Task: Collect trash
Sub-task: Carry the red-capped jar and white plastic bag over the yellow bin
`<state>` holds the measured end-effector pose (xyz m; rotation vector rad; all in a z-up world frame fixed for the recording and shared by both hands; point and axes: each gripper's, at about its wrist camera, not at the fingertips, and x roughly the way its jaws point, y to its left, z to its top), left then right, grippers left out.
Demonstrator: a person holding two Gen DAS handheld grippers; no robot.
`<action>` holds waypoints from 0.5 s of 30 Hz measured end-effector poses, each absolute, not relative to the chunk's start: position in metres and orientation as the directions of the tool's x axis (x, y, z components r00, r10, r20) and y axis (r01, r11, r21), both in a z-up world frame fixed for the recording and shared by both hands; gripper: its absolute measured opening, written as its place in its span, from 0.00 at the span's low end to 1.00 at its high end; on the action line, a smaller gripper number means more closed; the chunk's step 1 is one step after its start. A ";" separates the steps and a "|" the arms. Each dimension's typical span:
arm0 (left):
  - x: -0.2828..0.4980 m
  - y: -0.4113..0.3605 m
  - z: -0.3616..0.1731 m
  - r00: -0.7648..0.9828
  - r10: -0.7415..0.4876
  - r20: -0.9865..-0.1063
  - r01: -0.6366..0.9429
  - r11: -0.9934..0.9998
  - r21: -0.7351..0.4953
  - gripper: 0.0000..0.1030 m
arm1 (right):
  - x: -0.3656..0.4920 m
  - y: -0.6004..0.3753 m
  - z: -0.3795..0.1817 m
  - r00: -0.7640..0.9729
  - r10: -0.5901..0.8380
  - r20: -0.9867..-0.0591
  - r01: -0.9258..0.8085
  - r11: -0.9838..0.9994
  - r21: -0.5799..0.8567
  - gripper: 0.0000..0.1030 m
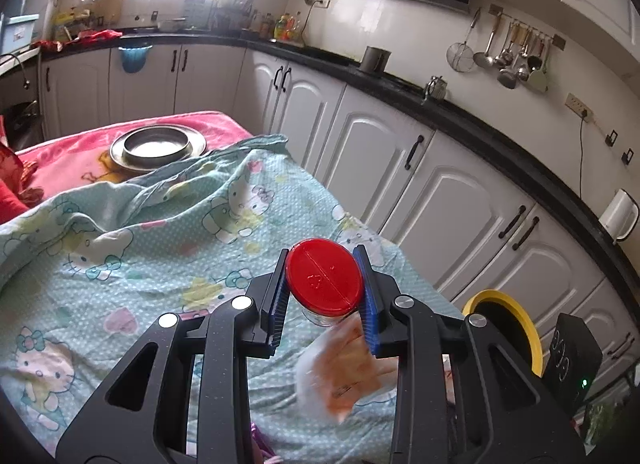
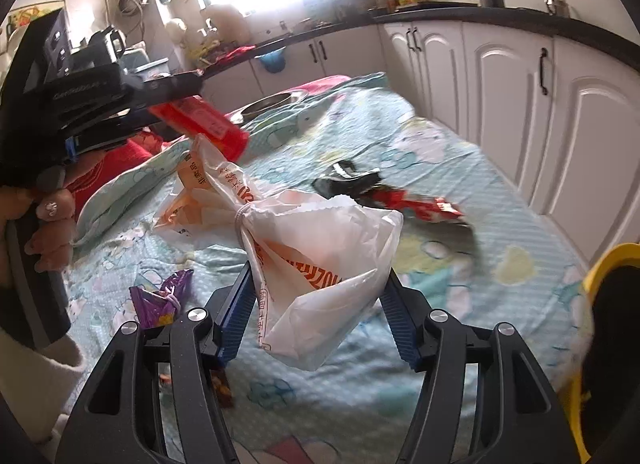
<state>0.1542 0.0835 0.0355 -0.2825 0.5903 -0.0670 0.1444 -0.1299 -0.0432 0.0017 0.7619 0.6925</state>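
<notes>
Gripping a red-lidded jar [image 1: 324,278], left hand-held gripper [image 1: 323,296] clamped on its sides, lid facing the camera. Holding a knotted plastic bag [image 2: 320,260], right hand-held gripper [image 2: 318,304] closed on it, above the bed [image 2: 460,167]. Yellow-rimmed bin [image 2: 600,264] lies right of both, nearer the right one. Only the right view shows loose wrappers [image 2: 400,195] ahead.

1. A clear jar with a round red plastic lid [image 1: 324,278], tilted, is clamped between blue pads.
2. A knotted white plastic bag with orange print [image 2: 320,256] hangs pinched.
3. A crumpled red-and-black wrapper [image 2: 400,195] lies at the bag's 2 o'clock; a purple wrapper [image 2: 162,298] lies at its 8 o'clock.
4. A yellow-rimmed black bin [image 1: 508,328] stands at the jar's 4 o'clock.
</notes>
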 end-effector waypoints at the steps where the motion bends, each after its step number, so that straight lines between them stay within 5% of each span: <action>1: 0.152 0.082 0.038 0.833 -0.145 -0.533 -0.013 0.959 -0.282 0.23 | 0.144 -0.135 -0.041 0.521 0.573 -0.633 -0.569 0.785 0.243 0.57; 15: 0.136 0.056 0.058 0.852 -0.181 -0.491 0.050 0.962 -0.268 0.23 | 0.137 -0.209 -0.011 0.635 0.499 -0.590 -0.474 0.855 0.213 0.57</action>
